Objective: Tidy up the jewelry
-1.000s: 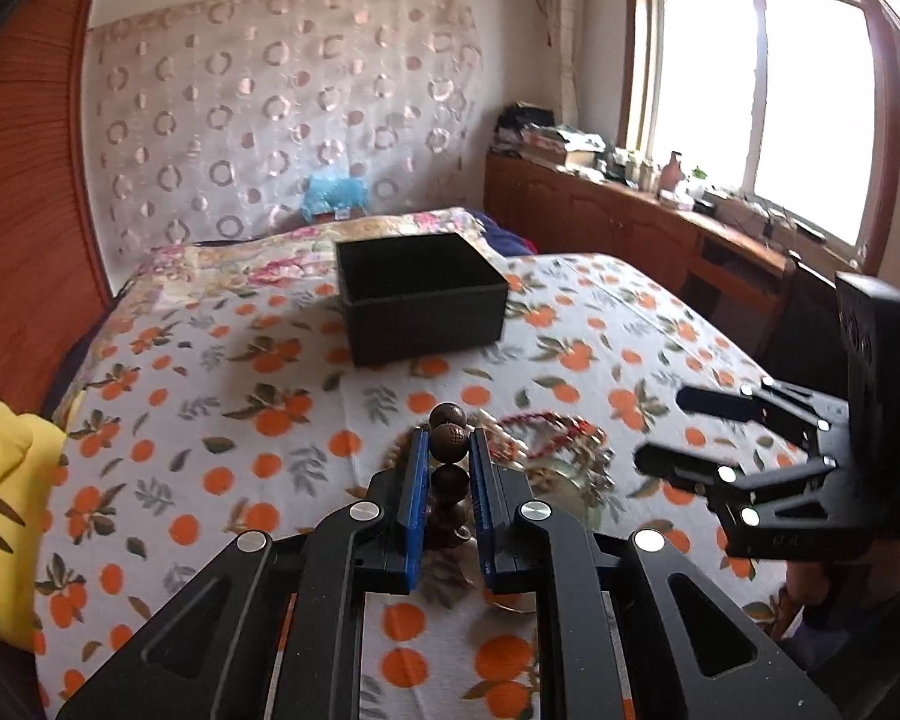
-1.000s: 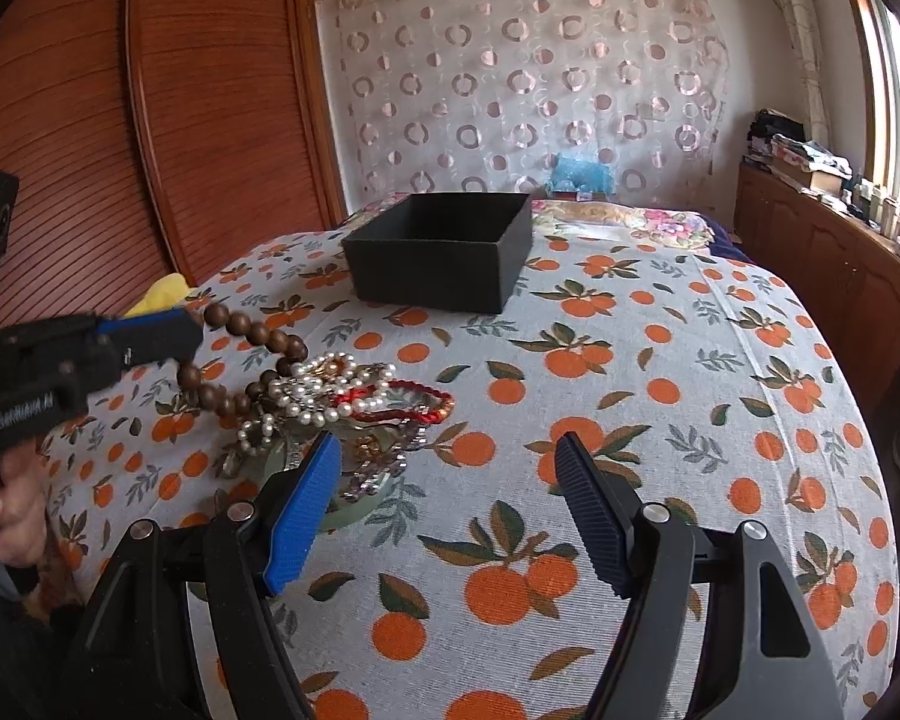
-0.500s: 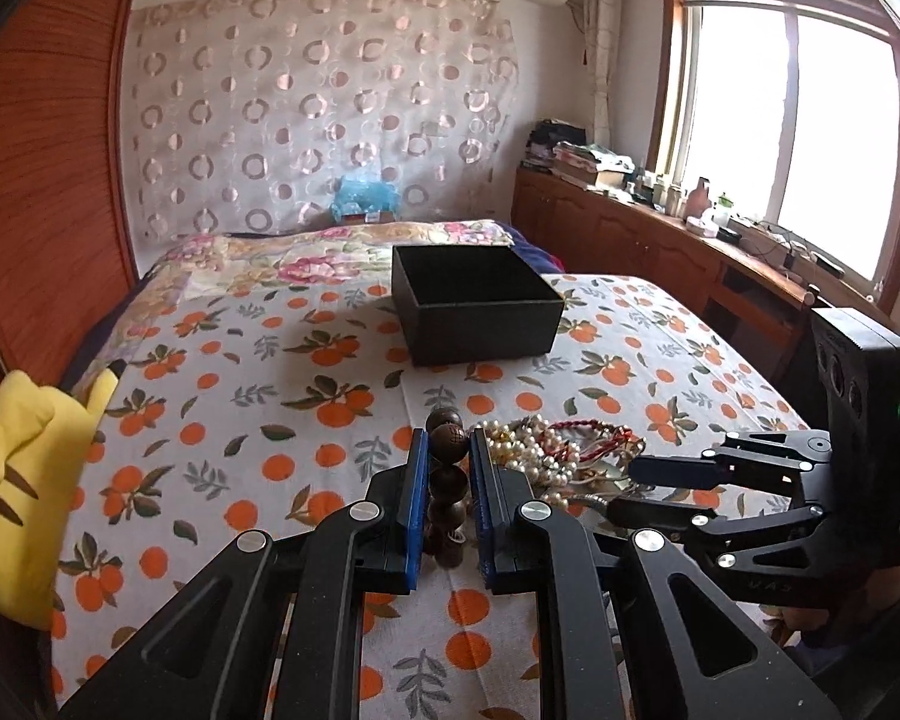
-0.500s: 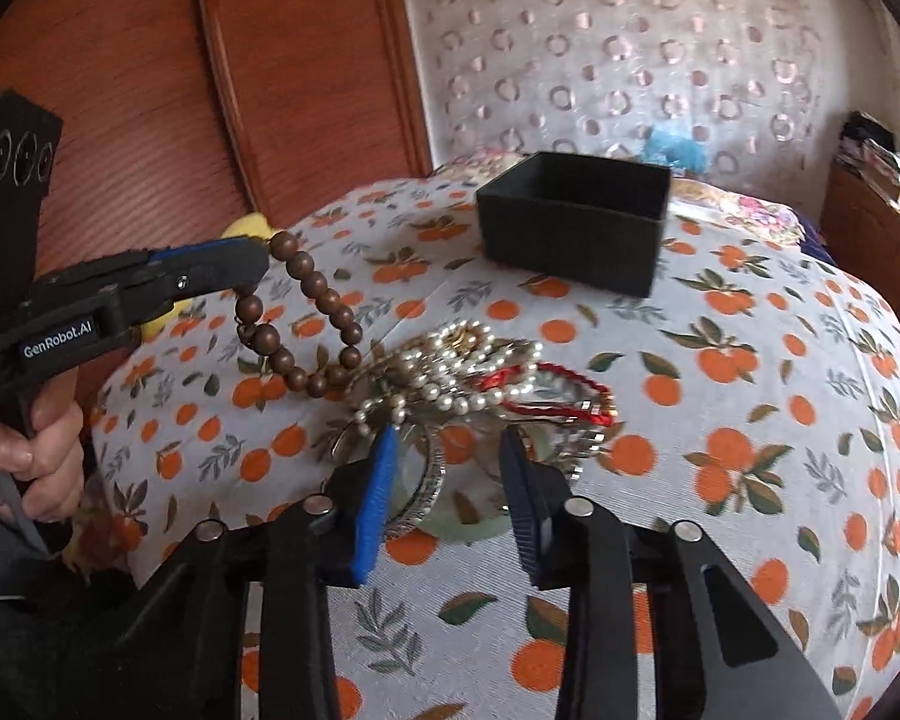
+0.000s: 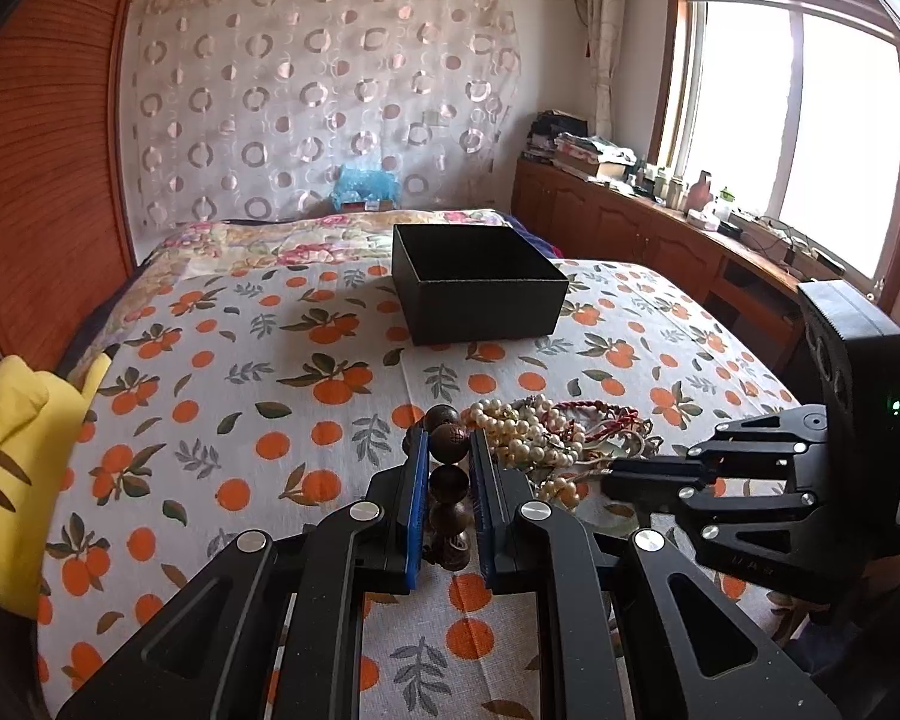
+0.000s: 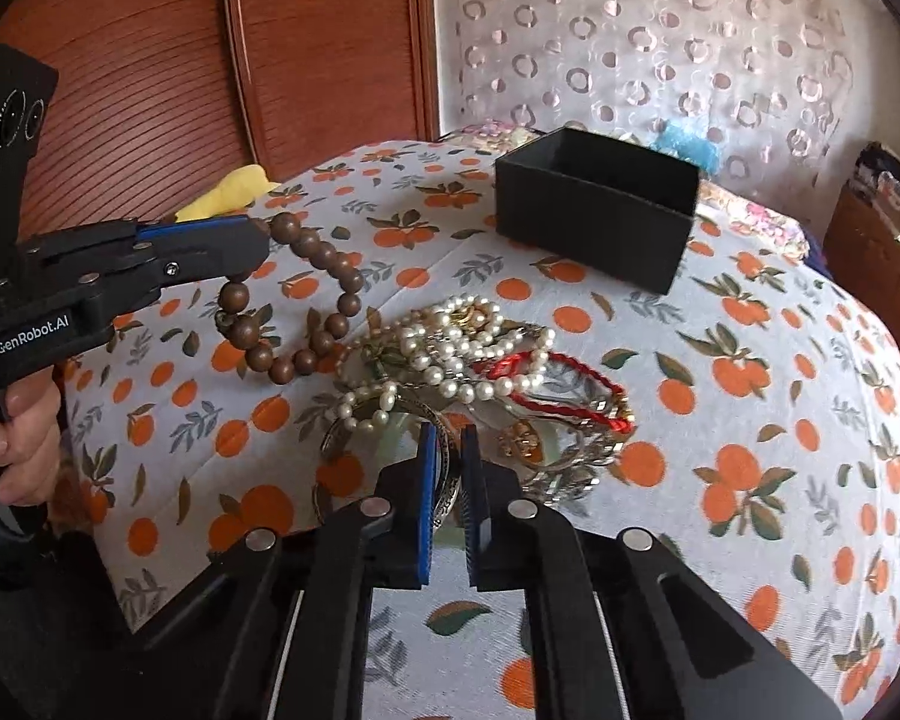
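My left gripper [image 5: 448, 450] is shut on a brown wooden bead bracelet [image 5: 448, 444] and holds it above the bed; from the right wrist view the bracelet [image 6: 306, 306] hangs from the left gripper [image 6: 258, 246]. My right gripper [image 6: 447, 438] is shut on a silver bangle [image 6: 444, 474] at the near edge of the jewelry pile [image 6: 480, 360], which has pearl strands, a red cord bracelet and gold pieces. The pile also shows in the left wrist view [image 5: 546, 432], with the right gripper [image 5: 615, 474] at its right side. An open black box [image 5: 480, 288] stands further back, also in the right wrist view [image 6: 594, 204].
The bed has an orange-print cover [image 5: 240, 396]. A yellow plush toy [image 5: 18, 450] lies at its left edge. A wooden headboard [image 6: 150, 90] is on the left. A wooden cabinet [image 5: 660, 240] with clutter runs under the window on the right.
My right gripper moved forward to the pile and closed from wide open onto the silver bangle. My left gripper lifted the bead bracelet off the pile and drew back a little.
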`<state>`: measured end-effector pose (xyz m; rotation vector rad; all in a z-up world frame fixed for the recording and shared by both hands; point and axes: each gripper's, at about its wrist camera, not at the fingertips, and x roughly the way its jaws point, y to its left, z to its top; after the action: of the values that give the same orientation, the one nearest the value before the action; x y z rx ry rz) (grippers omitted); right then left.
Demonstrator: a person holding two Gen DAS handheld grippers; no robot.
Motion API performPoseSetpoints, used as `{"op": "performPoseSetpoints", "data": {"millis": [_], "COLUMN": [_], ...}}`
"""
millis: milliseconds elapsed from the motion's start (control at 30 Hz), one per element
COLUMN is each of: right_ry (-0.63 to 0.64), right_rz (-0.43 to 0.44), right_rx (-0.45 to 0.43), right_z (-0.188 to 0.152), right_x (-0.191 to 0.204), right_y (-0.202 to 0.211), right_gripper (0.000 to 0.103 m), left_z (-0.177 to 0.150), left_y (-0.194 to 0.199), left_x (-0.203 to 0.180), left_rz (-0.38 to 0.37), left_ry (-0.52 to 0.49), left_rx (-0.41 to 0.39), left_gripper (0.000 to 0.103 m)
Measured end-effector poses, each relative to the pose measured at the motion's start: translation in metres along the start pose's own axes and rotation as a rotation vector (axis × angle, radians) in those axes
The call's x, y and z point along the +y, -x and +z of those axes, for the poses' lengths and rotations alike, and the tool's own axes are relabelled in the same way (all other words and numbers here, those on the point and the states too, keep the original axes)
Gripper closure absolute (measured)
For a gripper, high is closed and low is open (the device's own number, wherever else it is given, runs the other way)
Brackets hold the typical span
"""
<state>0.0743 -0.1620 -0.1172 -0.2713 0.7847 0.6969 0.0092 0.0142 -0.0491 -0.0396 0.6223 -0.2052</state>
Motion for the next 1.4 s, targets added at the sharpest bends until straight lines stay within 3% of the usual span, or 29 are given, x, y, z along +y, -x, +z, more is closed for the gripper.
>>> {"op": "performPoseSetpoints", "data": {"millis": [267, 600, 933, 1400], "right_ry": [-0.018, -0.027, -0.079, -0.141], "right_rz": [-0.064, -0.125, -0.157, -0.136], "right_rx": [-0.055, -0.108, -0.135, -0.146], "right_z": [0.007, 0.038, 0.094, 0.147], "right_x": [-0.025, -0.064, -0.113, -0.145], "right_y": [0.023, 0.029, 0.0, -0.053], "right_gripper": [0.095, 0.095, 0.095, 0.094], "left_z": [0.007, 0.052, 0.103, 0.152], "left_y": [0.003, 0.004, -0.013, -0.052], "left_x": [-0.004, -0.007, -0.009, -0.007], "left_rz": [-0.001, -0.026, -0.026, 0.022], "left_ry": [-0.021, -0.048, -0.085, -0.118], "left_rx": [-0.023, -0.081, -0.102, -0.077], "left_gripper": [0.091, 0.091, 0.091, 0.091]}}
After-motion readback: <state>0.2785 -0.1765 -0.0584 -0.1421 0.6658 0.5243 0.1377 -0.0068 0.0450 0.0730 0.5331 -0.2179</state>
